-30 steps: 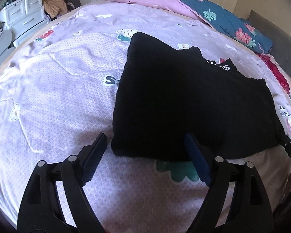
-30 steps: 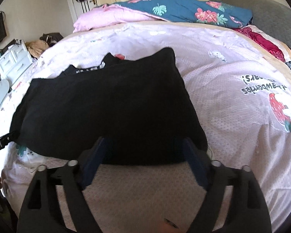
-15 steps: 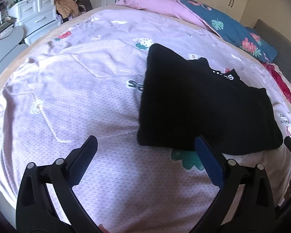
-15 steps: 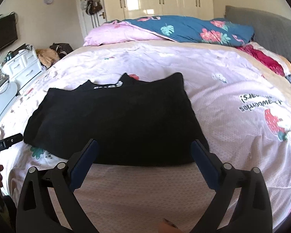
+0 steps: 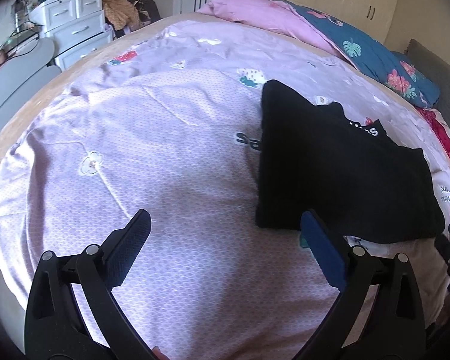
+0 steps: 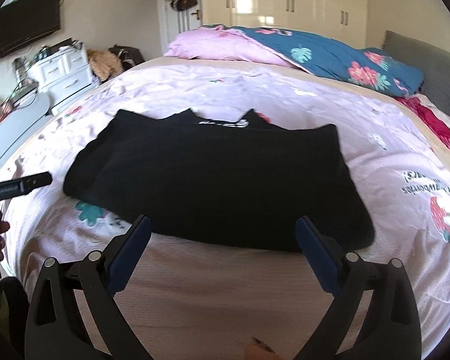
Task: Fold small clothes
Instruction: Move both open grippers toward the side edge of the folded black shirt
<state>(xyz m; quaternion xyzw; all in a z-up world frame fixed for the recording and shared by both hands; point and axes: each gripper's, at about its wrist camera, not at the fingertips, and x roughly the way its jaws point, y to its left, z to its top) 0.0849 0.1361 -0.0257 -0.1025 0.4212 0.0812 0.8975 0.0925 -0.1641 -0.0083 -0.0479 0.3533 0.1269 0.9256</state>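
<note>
A black garment (image 5: 339, 174) (image 6: 213, 183) lies folded flat on the pink patterned bedspread (image 5: 153, 156) (image 6: 405, 138), a white-lettered collar band showing at its far edge. My left gripper (image 5: 225, 219) hangs open over bare bedspread, just left of the garment's near left corner; nothing sits between its fingers. My right gripper (image 6: 222, 220) is open too, held back from the garment's near edge, with its fingers clear of the cloth. In the right wrist view, one fingertip (image 6: 24, 184) of the left gripper shows at the far left.
A pink pillow (image 6: 219, 45) and a blue floral quilt (image 6: 345, 60) lie at the head of the bed. White drawers (image 5: 72, 27) and piled clothes stand beyond the bed's far left side. A grey headboard (image 6: 429, 69) rises on the right. Red cloth (image 6: 438, 123) lies near it.
Both grippers opened wider and drew back from the garment's near edge. The left one slid left, off the cloth. The garment stays folded on the bed.
</note>
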